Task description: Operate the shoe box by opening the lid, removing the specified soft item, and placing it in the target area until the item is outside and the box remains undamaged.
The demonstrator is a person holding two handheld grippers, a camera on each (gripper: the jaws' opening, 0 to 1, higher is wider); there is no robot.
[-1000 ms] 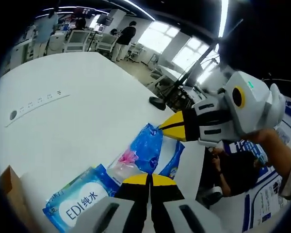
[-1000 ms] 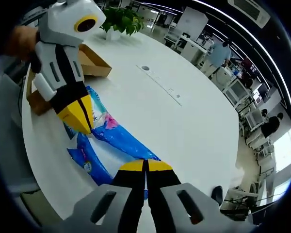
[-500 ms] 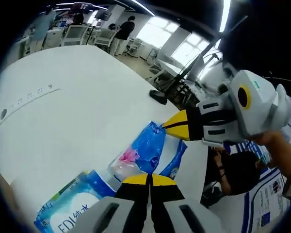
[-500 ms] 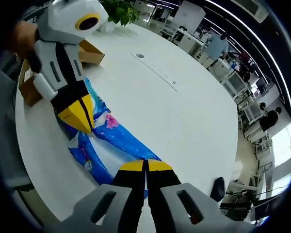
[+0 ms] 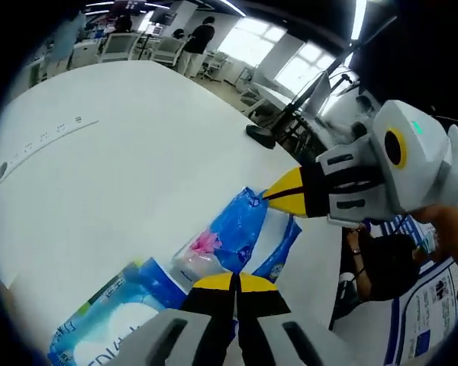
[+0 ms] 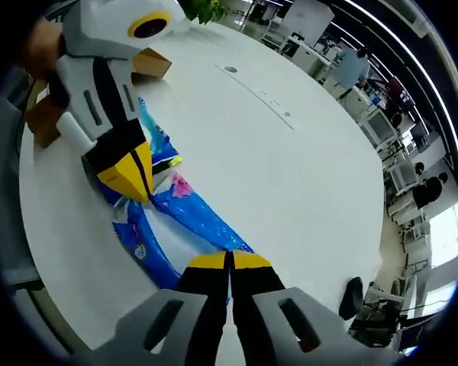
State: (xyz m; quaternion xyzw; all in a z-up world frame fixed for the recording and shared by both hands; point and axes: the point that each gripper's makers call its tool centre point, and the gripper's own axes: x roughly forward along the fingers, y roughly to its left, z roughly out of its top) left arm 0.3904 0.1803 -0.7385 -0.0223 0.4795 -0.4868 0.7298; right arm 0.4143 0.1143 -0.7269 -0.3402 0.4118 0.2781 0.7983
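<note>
A blue soft pack of wet wipes (image 5: 221,240) lies stretched over the white table (image 5: 122,175). My left gripper (image 5: 234,280) is shut on the pack's near edge. From the right, my right gripper (image 5: 269,195) pinches the pack's far corner. In the right gripper view the pack (image 6: 191,217) runs from my right gripper (image 6: 230,259), shut on its blue film, to the left gripper (image 6: 130,181), whose yellow tips pinch the other end. The brown cardboard shoe box (image 6: 42,122) stands open behind the left gripper, with one flap (image 6: 154,64) lying flat.
A black oval object (image 5: 259,136) lies near the table's far edge. A strip of small sockets (image 6: 263,95) is set in the tabletop, and a potted plant (image 6: 210,9) stands at the table's end. A seated person (image 5: 378,263) is beside the table; desks and people stand farther off.
Both grippers stay shut on the pack and have shifted a little with it away from the box. The box corner has slid out of the left gripper view.
</note>
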